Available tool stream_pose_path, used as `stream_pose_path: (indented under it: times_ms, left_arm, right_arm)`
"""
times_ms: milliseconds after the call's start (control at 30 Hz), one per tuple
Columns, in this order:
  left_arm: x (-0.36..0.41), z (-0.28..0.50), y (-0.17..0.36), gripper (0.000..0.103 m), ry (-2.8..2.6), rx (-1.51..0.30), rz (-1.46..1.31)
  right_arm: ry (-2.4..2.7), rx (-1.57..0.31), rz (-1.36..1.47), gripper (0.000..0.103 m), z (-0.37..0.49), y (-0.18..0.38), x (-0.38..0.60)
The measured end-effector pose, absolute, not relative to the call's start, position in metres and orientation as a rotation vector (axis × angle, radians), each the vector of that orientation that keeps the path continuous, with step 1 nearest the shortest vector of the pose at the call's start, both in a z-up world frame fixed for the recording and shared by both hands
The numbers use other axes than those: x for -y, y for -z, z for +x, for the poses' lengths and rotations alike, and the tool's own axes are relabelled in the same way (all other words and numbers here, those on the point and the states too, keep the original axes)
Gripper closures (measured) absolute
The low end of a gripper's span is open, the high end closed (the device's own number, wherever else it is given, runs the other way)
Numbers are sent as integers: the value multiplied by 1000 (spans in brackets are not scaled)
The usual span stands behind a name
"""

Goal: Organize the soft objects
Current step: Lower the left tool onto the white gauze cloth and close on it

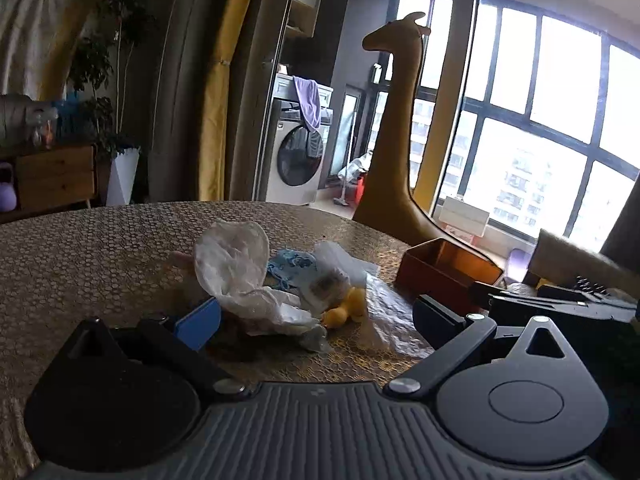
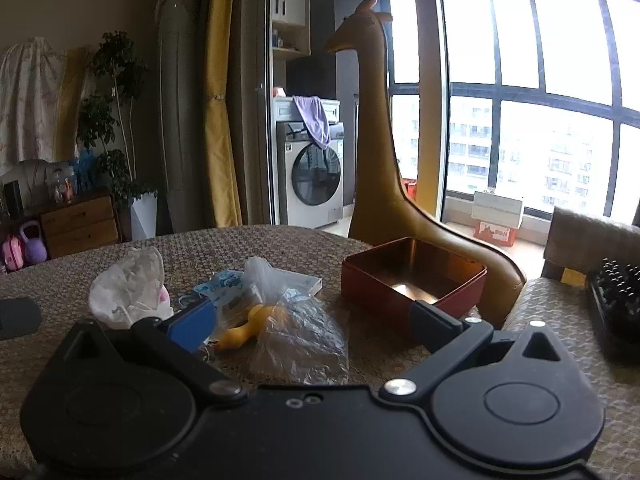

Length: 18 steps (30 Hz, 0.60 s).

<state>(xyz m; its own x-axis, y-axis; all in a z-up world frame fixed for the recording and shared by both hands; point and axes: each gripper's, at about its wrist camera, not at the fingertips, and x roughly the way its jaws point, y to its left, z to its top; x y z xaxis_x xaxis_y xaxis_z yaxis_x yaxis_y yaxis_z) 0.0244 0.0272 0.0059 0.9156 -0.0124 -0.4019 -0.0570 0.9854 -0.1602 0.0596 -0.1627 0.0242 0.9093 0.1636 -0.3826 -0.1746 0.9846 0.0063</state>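
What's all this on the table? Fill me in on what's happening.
A person holds a gripper tool in each hand over a patterned table. Both the left tool and right tool are open and hold nothing. In front of them lies a heap of soft things: a white crumpled cloth, a yellow soft toy, and clear plastic bags. A red box sits to the right of the heap, with nothing in it.

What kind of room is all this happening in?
Most likely a living area in a high-rise flat. A washing machine with a purple cloth draped over it stands in a side nook, a potted plant grows beside a wooden drawer cabinet, and the big windows look out on apartment blocks.
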Motion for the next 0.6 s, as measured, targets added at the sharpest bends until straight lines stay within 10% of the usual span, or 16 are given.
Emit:
stream_pose_path:
  times_ms: [600]
  left_arm:
    - [-43,140,19,0,-122,-506,-27]
  right_arm:
    - [-304,-567,-132,2,161,14,152]
